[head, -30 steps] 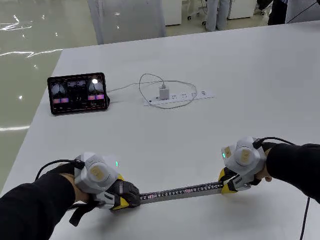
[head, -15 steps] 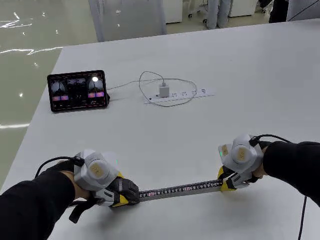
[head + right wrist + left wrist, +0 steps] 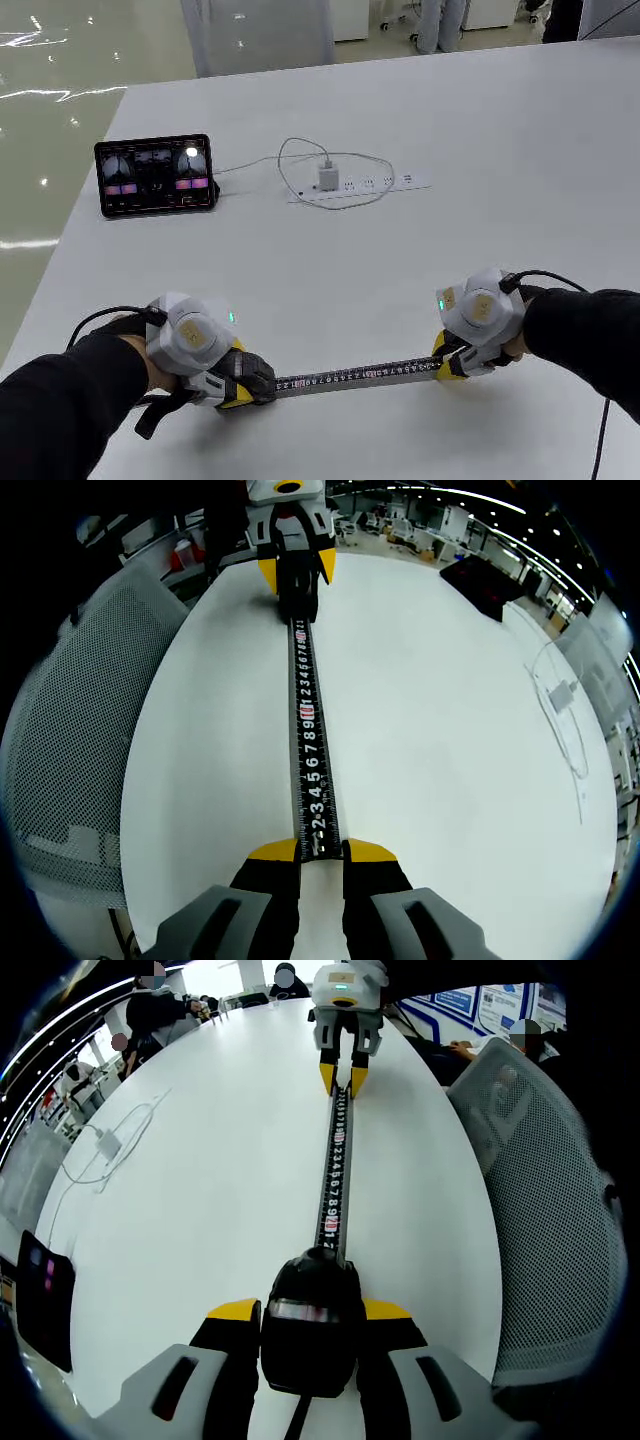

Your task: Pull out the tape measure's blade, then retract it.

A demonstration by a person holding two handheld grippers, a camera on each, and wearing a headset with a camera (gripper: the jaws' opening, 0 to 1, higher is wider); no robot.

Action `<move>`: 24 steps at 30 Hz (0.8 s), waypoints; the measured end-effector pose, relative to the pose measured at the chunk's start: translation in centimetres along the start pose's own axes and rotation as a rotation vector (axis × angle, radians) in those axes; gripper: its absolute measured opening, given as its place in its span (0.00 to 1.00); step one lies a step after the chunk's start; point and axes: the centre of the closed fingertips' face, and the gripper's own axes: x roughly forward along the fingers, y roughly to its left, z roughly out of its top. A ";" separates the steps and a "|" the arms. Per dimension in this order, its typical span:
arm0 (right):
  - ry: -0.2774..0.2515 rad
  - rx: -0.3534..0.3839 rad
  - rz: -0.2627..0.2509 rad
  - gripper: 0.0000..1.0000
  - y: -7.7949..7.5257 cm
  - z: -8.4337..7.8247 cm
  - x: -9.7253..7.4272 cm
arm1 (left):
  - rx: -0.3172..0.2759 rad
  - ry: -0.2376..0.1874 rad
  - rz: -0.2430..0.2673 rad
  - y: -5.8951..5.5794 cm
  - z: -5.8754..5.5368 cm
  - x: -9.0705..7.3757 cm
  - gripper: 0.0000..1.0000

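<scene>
A black tape measure case point(image 3: 310, 1322) sits between the jaws of my left gripper point(image 3: 310, 1310), which is shut on it; in the head view that case point(image 3: 252, 379) lies at the table's near left. Its numbered blade point(image 3: 355, 376) runs flat along the table to my right gripper point(image 3: 448, 369), shut on the blade's tip. In the right gripper view the blade point(image 3: 308, 750) stretches from my right gripper point(image 3: 321, 849) away to the left gripper point(image 3: 297, 575). In the left gripper view the blade point(image 3: 336, 1160) reaches the right gripper point(image 3: 343, 1072).
A tablet point(image 3: 155, 175) with a lit screen stands at the far left of the white table point(image 3: 450, 130). A power strip point(image 3: 365, 190) with a white charger and looped cable point(image 3: 330, 165) lies mid-table. A mesh chair point(image 3: 555, 1210) stands beside the table's near edge.
The span of blade between the grippers has shortened slightly. My left gripper with the case has shifted a little right; the head camera has tilted.
</scene>
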 end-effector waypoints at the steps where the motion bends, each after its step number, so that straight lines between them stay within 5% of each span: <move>1: -0.001 0.007 -0.001 0.12 0.0 0.0 0.0 | 0.004 0.002 0.000 0.0 0.0 -0.1 0.32; 13: 0.037 -0.022 0.028 0.23 0.1 -0.2 -0.6 | 0.010 0.006 -0.008 0.6 0.0 -1.2 0.36; 24: 0.027 0.025 0.015 0.37 0.4 0.4 -2.1 | -0.036 -0.001 -0.042 0.0 0.4 -1.9 0.58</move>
